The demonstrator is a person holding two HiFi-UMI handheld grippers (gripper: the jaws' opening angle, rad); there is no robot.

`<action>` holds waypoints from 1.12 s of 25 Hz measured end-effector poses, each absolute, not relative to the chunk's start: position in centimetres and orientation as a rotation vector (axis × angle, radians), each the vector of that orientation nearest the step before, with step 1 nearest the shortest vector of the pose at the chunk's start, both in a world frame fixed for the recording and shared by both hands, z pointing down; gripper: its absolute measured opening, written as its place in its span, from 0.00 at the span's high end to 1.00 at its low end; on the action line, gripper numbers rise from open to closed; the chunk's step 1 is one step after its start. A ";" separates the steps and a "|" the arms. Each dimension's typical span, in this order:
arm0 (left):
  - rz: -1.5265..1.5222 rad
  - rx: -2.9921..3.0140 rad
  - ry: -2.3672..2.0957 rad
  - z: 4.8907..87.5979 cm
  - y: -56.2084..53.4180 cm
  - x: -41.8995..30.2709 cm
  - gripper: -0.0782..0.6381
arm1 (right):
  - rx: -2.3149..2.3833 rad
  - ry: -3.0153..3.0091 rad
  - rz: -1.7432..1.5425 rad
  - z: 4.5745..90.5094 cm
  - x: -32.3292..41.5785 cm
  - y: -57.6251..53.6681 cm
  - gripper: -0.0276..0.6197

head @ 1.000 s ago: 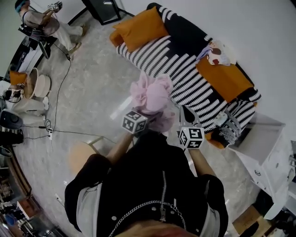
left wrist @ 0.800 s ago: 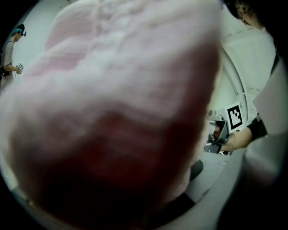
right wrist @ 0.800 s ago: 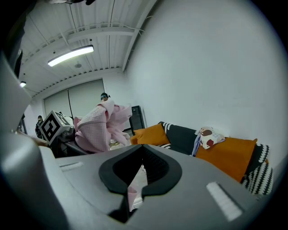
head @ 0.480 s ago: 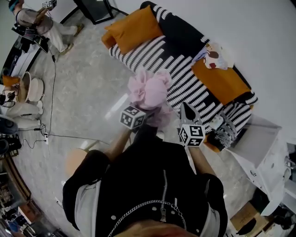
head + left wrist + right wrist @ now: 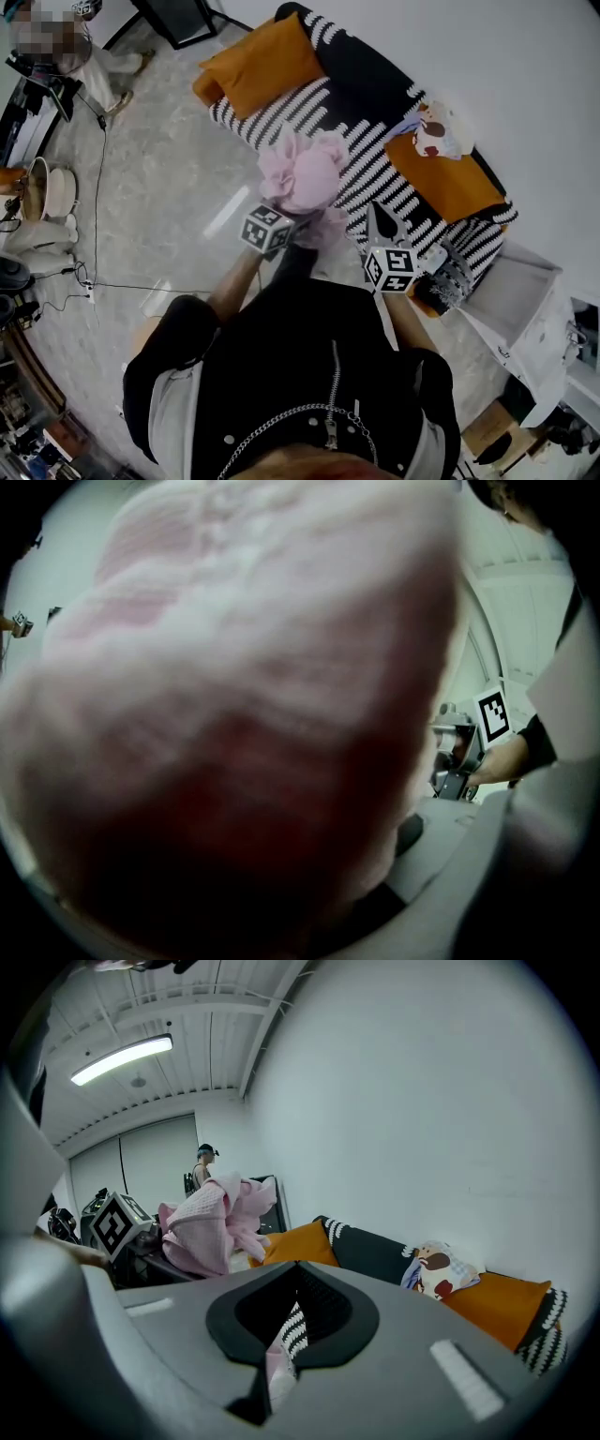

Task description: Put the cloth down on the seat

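Entry: cloth not on seat.

The pink cloth (image 5: 305,173) is bunched in a loose ball at the tip of the left gripper (image 5: 286,223), held up in the air before the near edge of the striped sofa seat (image 5: 375,178). From the head view it overlaps the seat's front edge. It touches no cushion that I can see.

Left gripper view: filled almost wholly by pink fabric, close and blurred (jaws themselves buried in it). I read the fingers as clamped around the thick bundle, standing wide on it.

The right gripper (image 5: 380,220) is just right of the cloth, pointing toward the sofa. Its own view shows the jaws drawn together to a thin slit, with the sofa's stripes and a pinkish sliver visible through it. I cannot tell whether that sliver is pinched.

On the sofa, an orange cushion (image 5: 258,66) lies at the far left end and a second orange cushion (image 5: 441,173) at the right. A patterned pillow (image 5: 436,127) rests just behind the second one.
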State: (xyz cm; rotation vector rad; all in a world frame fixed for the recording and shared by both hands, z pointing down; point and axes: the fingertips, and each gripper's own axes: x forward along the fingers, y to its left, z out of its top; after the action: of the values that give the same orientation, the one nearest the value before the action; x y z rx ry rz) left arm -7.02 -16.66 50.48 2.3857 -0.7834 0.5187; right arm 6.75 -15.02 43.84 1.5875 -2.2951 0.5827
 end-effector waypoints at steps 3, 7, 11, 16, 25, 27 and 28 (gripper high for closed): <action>0.527 2.389 -0.763 50.9 -19.3 -7.5 0.39 | 1.588 -2.282 0.586 44.0 6.2 -17.5 0.96; 0.560 2.384 -0.736 51.5 -21.9 -7.6 0.39 | 1.587 -2.266 0.591 44.5 5.9 -20.6 0.96; 0.560 2.389 -0.712 51.5 -24.6 -7.8 0.39 | 1.580 -2.250 0.579 45.1 5.1 -23.9 0.95; 0.588 2.403 -0.683 51.3 -27.3 -8.4 0.39 | 1.574 -2.260 0.565 45.0 4.1 -27.1 0.96; 0.610 2.386 -0.695 52.3 -32.2 -8.5 0.39 | 1.596 -2.253 0.572 44.9 5.4 -31.8 0.96; 0.622 2.375 -0.697 52.9 -33.1 -8.0 0.39 | 1.595 -2.255 0.581 45.2 5.9 -32.8 0.96; 0.631 2.370 -0.698 53.2 -33.7 -7.8 0.39 | 1.594 -2.257 0.586 45.4 6.1 -33.4 0.96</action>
State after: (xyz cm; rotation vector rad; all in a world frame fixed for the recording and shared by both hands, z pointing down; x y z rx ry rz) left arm -7.78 -33.73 53.24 2.3696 -0.6977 0.6315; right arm 6.13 -33.45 45.43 1.5942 -2.2567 0.5861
